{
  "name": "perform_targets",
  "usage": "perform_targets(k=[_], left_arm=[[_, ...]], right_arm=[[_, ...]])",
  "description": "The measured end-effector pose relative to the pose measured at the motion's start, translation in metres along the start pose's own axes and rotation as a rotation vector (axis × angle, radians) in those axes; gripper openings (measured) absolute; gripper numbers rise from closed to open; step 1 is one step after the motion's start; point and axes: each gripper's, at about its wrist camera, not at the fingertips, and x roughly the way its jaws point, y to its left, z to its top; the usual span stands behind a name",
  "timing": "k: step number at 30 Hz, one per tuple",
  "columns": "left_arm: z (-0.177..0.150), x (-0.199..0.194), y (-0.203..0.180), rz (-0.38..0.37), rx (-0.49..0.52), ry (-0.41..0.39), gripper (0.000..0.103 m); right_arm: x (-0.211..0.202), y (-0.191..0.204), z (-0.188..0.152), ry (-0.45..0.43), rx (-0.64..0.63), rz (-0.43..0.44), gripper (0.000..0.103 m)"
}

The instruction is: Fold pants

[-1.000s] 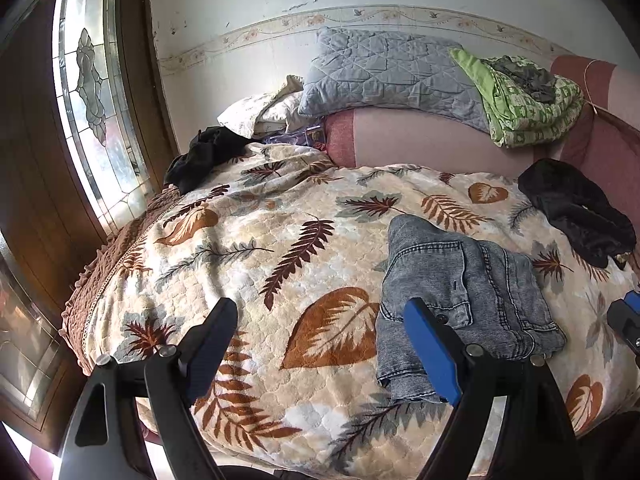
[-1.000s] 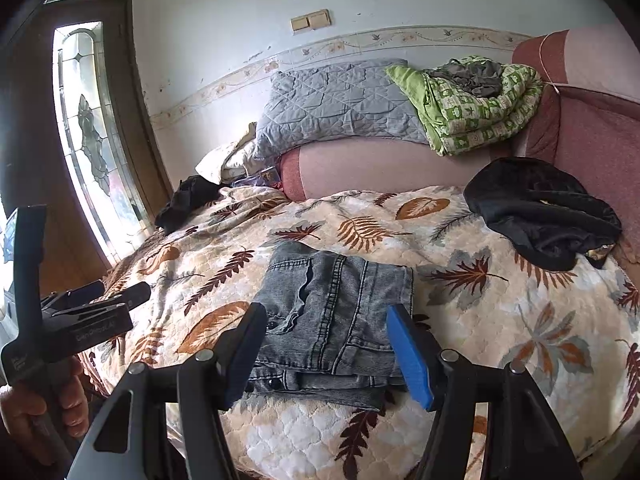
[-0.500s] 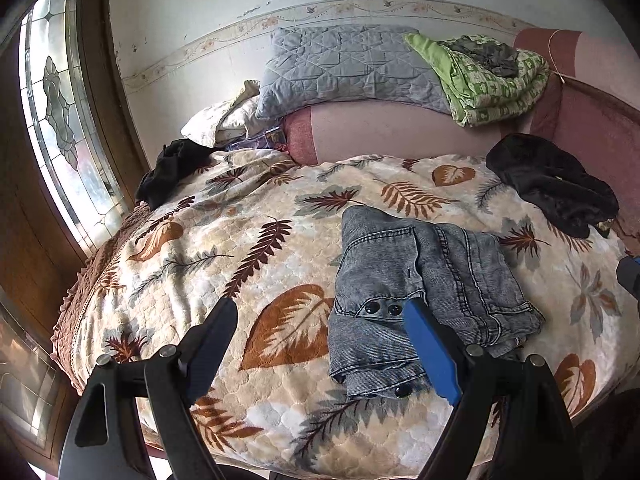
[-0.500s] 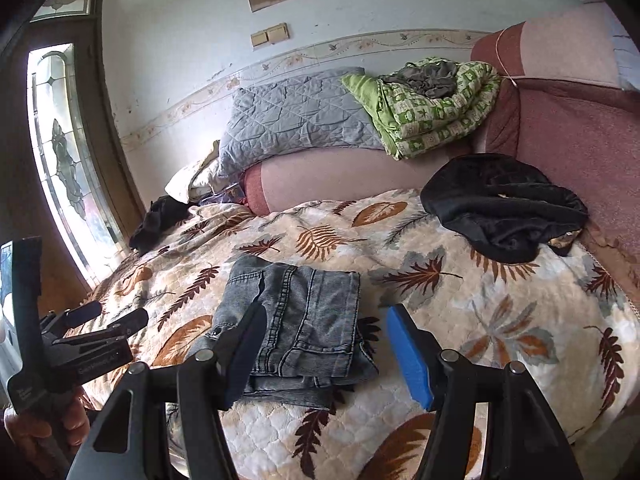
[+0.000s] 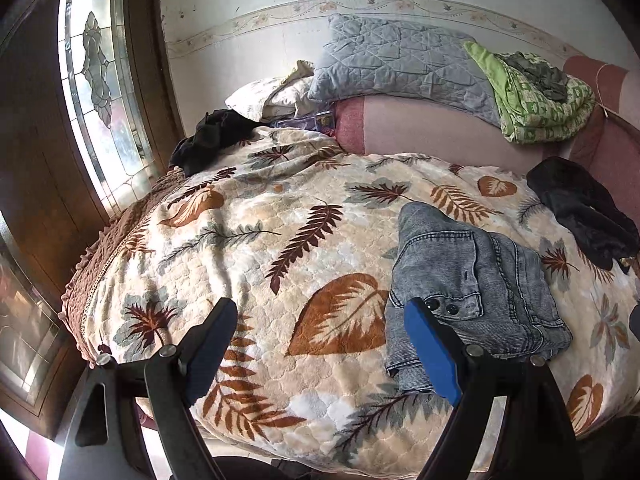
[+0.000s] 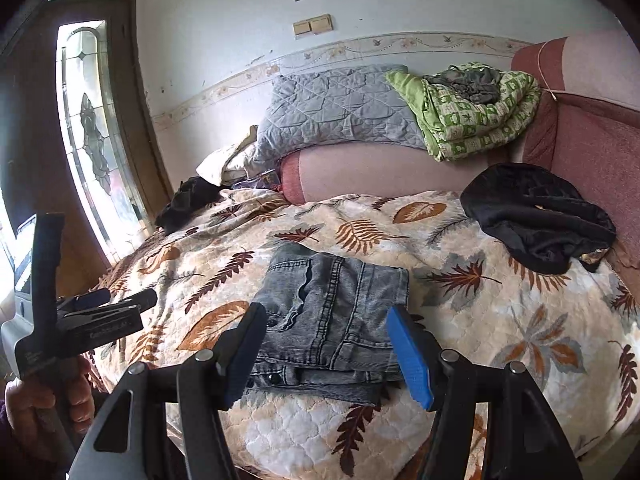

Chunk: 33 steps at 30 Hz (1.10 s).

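Observation:
Folded grey jeans (image 5: 472,280) lie in a compact stack on the leaf-patterned blanket (image 5: 248,264), near the bed's front edge. In the right wrist view the jeans (image 6: 340,292) sit just beyond my right gripper (image 6: 326,316), which is open with nothing gripped. My left gripper (image 5: 320,312) is open wide over bare blanket, with the jeans just past its blue right finger (image 5: 428,344). The right wrist view also shows the left gripper (image 6: 100,312) off to the left of the jeans, held by a hand (image 6: 40,400).
A black garment (image 6: 536,220) lies at the back right of the bed, another dark one (image 5: 212,136) at the back left by the stained-glass window (image 5: 96,92). A grey quilted pillow (image 5: 400,60) and green blanket (image 5: 536,96) rest on the pink headboard.
Half a second ago both views had swung so the jeans sat further left; now they are back about where they were a second ago. Jeans and jaw widths are unchanged.

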Motion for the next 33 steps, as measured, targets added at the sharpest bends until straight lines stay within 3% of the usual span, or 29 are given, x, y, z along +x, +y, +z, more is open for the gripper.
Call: perform_targets(k=[11, 24, 29, 33], left_arm=[[0.002, -0.002, 0.015, -0.013, -0.05, -0.003, 0.086], [-0.002, 0.004, -0.005, -0.022, 0.008, 0.027, 0.086], [0.005, 0.044, -0.006, -0.071, -0.003, 0.106, 0.086], [0.016, 0.098, -0.013, -0.118, -0.007, 0.217, 0.086]], right_arm=[[-0.004, 0.026, -0.001, -0.01, -0.066, 0.019, 0.066], [0.011, -0.012, -0.006, 0.016, 0.002, -0.022, 0.07], [0.046, -0.05, -0.003, 0.114, 0.082, 0.013, 0.07], [0.086, -0.09, 0.006, 0.204, 0.226, 0.093, 0.07]])
